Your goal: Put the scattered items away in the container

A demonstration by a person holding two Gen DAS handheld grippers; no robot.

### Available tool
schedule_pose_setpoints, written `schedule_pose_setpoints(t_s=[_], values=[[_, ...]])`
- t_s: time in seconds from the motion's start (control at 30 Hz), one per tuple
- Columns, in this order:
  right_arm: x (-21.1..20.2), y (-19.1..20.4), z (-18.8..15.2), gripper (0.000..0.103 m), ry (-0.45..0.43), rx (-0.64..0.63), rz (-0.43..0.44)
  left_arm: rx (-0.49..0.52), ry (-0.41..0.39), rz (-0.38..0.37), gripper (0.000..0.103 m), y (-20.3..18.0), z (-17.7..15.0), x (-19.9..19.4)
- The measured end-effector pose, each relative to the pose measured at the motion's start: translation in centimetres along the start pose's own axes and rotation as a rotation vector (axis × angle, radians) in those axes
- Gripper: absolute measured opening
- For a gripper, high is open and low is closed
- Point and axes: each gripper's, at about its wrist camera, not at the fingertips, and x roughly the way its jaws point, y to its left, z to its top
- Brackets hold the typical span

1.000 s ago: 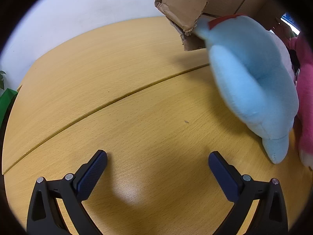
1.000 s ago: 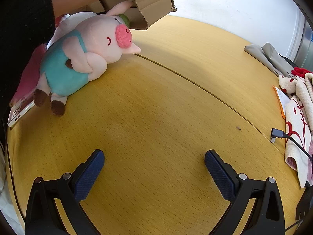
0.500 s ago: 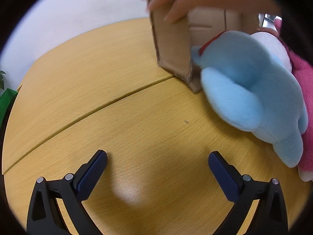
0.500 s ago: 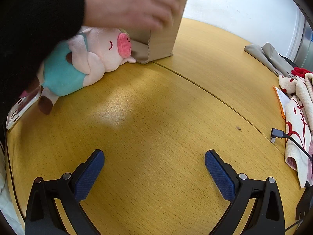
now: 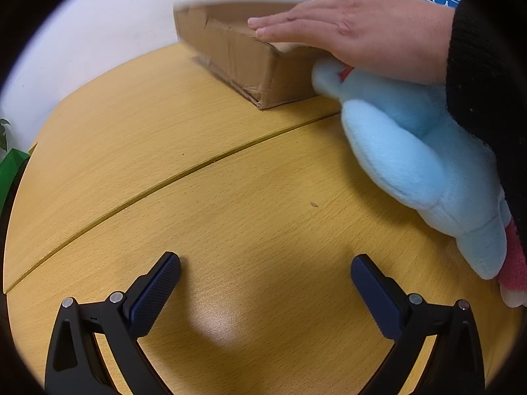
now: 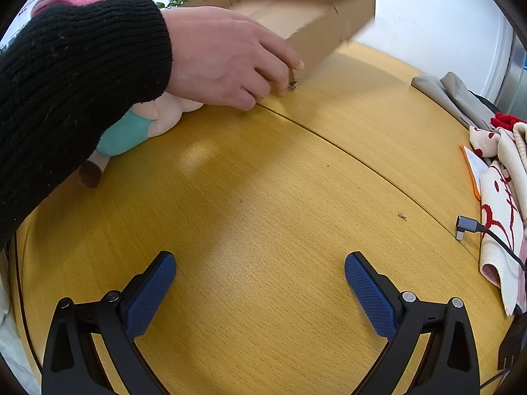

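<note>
Both my tongs, left and right, gape empty while a hand sets the box; next, grab the blue plush.

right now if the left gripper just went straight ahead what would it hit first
Probably bare table for a stretch. The left gripper is open and empty, and the cardboard box lies ahead, slightly right. The blue plush sits off to the right. Depth is hard to judge.

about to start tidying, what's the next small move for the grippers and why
Probably hold both off for now: a bare hand is on the blurred cardboard box, apparently setting it down. The left hand-held gripper and right hand-held gripper are open over bare table.
</note>
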Motion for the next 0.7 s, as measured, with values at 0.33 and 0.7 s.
schedule_pose_setpoints(t_s=[0.33, 0.7], values=[[0.02, -0.02, -0.05, 0.103, 0.0, 0.001, -0.001, 0.0, 0.0, 0.0, 0.103, 0.15, -0.54, 0.45], [0.04, 0.0, -0.07, 0.103, 0.0, 0.001, -0.001, 0.0, 0.0, 0.0, 0.103, 0.42, -0.36, 0.58]])
